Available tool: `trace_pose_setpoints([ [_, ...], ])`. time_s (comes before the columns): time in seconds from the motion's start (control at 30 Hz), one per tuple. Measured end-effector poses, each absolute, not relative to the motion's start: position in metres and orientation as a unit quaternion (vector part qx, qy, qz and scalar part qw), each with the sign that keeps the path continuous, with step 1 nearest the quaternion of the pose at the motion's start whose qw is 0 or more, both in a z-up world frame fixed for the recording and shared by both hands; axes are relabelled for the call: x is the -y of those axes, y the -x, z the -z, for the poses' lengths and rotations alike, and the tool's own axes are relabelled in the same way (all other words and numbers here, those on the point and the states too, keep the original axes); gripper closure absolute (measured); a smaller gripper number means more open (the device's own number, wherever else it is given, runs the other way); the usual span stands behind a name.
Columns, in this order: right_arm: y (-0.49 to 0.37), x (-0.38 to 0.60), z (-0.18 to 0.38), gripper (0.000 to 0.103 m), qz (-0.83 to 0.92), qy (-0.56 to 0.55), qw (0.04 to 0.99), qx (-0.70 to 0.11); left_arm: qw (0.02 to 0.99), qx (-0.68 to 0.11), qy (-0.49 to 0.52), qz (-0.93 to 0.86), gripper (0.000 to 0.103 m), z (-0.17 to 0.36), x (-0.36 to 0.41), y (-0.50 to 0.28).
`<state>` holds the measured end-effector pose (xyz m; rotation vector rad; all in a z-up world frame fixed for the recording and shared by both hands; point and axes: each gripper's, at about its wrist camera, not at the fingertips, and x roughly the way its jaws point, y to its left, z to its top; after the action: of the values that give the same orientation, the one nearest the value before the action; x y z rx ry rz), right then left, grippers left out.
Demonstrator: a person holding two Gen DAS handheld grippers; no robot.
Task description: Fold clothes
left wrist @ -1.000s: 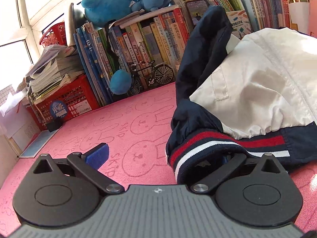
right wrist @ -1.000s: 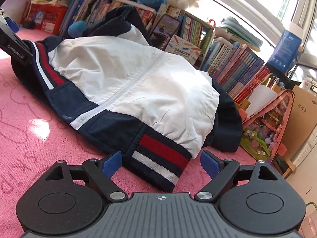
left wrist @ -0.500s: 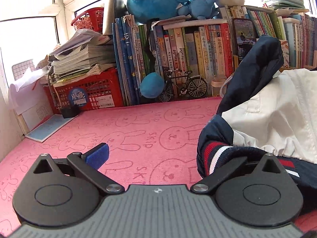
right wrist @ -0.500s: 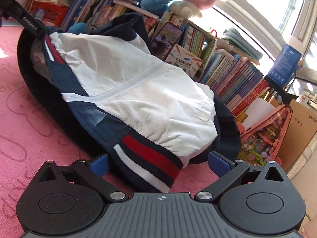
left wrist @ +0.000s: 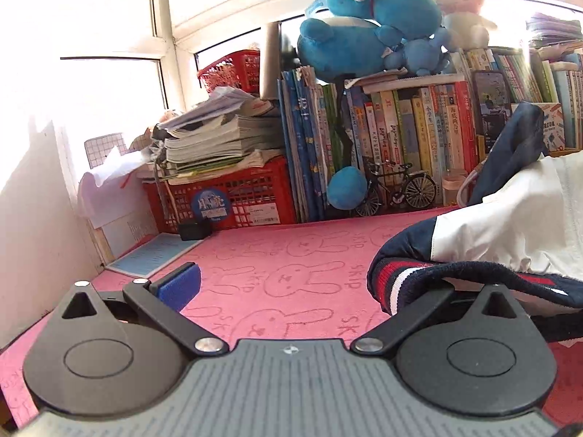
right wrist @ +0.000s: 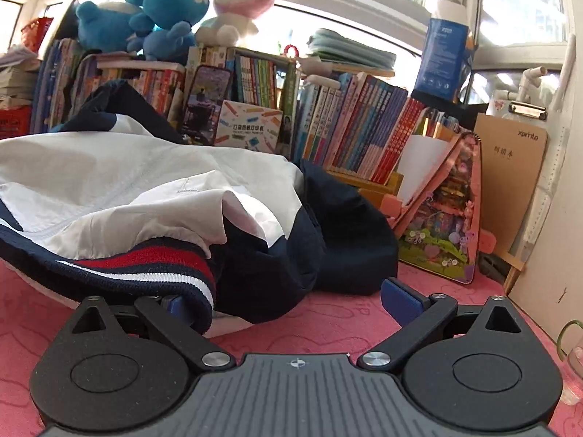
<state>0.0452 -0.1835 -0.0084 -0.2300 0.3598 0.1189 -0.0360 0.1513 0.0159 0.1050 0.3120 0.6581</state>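
Note:
A white and navy jacket (left wrist: pixel 510 225) with a red-and-white striped hem lies bunched on the pink rabbit-print mat (left wrist: pixel 291 255). My left gripper (left wrist: pixel 309 284) stands wide open at the jacket's left end. Its left blue pad (left wrist: pixel 180 286) is bare, and the striped hem (left wrist: pixel 393 280) drapes over the hidden right finger. In the right wrist view the jacket (right wrist: pixel 127 182) fills the left half. My right gripper (right wrist: pixel 288 298) is wide open too. The striped hem (right wrist: pixel 153 258) hangs over its left finger, while the right pad (right wrist: pixel 400 298) is free above the mat (right wrist: pixel 364 331).
Rows of books (left wrist: pixel 400 145) with plush toys (left wrist: pixel 364 29) on top line the far edge. A red basket with stacked papers (left wrist: pixel 226 200), a model bicycle (left wrist: pixel 397 189) and a blue booklet (left wrist: pixel 153 258) stand to the left. A pink bag (right wrist: pixel 441 218) and a clipboard (right wrist: pixel 510 182) lean at the right.
Both grippers have closed in on the jacket's hem, which now rests over one finger of each. The left view swung to the left and the hem has come up off the mat.

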Motion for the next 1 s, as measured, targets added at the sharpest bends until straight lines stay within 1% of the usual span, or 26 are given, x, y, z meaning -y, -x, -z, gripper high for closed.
trace_pose_setpoints([
  [0.07,-0.044,0.165,0.000,0.003,-0.107,0.103,0.974,-0.172,0.922,-0.142,-0.038,-0.358,0.000,-0.025,-0.170,0.063],
  [0.13,-0.042,0.149,-0.005,0.004,-0.160,0.087,0.967,-0.176,0.911,-0.149,-0.021,-0.385,0.000,-0.029,-0.187,0.087],
  [0.23,-0.032,0.137,-0.006,0.005,-0.197,0.092,0.960,-0.177,0.903,-0.199,0.014,-0.380,0.000,-0.015,-0.204,0.106],
  [0.37,-0.005,0.153,-0.005,0.004,-0.180,0.150,0.959,-0.159,0.905,-0.254,0.055,-0.336,0.000,0.011,-0.204,0.115],
  [0.5,0.017,0.197,-0.007,0.004,-0.143,0.164,0.959,-0.182,0.922,-0.284,0.081,-0.250,0.000,0.030,-0.180,0.112],
  [0.67,0.044,0.252,-0.007,0.001,-0.088,0.176,0.956,-0.216,0.935,-0.306,0.038,-0.176,0.000,0.043,-0.139,0.113],
  [0.77,0.054,0.264,0.002,0.000,-0.082,0.171,0.952,-0.241,0.934,-0.318,0.007,-0.163,0.000,0.050,-0.126,0.116],
  [0.87,0.059,0.264,0.015,0.000,-0.084,0.172,0.946,-0.262,0.933,-0.321,0.000,-0.161,0.000,0.050,-0.126,0.119],
  [1.0,0.065,0.258,0.020,0.000,-0.105,0.168,0.943,-0.267,0.939,-0.286,-0.032,-0.189,0.000,0.034,-0.124,0.129],
])
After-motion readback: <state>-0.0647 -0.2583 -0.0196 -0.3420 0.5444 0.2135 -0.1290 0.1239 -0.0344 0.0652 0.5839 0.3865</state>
